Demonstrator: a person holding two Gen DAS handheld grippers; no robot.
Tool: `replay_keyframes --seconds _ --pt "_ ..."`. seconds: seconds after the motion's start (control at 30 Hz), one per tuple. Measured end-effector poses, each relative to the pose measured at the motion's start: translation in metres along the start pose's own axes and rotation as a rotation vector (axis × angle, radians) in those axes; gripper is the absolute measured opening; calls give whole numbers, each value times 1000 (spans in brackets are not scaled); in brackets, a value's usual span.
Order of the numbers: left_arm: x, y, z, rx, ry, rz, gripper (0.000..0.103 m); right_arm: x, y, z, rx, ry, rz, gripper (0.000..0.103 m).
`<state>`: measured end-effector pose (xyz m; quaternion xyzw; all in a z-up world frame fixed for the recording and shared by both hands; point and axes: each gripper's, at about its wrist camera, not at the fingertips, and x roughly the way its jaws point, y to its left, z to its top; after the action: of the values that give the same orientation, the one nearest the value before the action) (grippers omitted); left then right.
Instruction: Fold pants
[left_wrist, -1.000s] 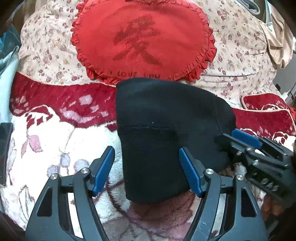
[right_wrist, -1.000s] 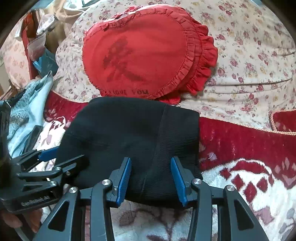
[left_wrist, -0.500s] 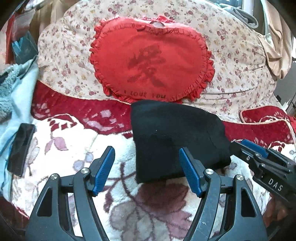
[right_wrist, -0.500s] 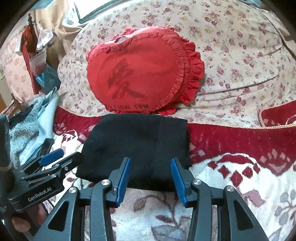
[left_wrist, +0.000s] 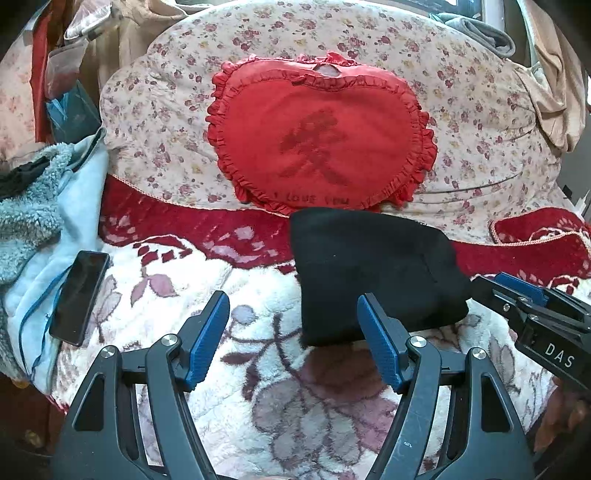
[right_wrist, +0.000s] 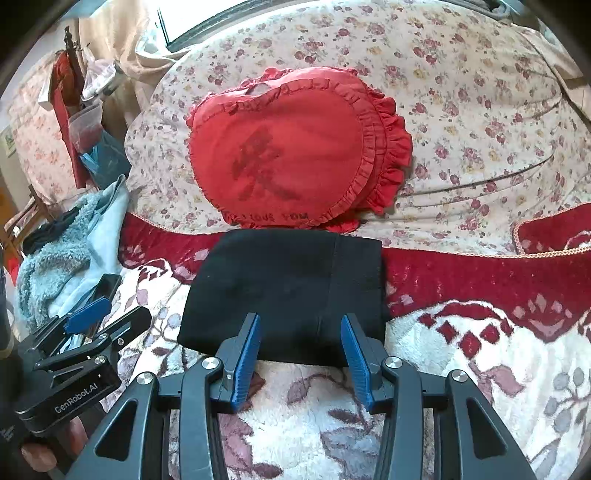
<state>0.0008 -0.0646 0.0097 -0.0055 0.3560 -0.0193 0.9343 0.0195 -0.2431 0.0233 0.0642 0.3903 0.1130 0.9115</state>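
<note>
floral bed (left_wrist: 258, 369) under a daylit window (right_wrist: 207, 18).

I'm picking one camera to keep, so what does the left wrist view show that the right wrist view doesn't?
Only the left wrist view shows the whole phone lying flat on the pale blue cloth.

Only the right wrist view shows the window edge.

Both show the folded black pants on the blanket, below the red heart pillow, with both tools open and empty.

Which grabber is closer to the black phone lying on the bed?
Left. The left gripper hovers just beside the phone, open and empty. The right gripper is farther off, over the folded black pants.
</note>
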Motion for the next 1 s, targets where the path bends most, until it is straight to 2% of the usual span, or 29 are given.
replay_keyframes --seconds 1.0 --pt "1 -2 -2 11 13 4 72 7 -1 -5 3 37 5 43"
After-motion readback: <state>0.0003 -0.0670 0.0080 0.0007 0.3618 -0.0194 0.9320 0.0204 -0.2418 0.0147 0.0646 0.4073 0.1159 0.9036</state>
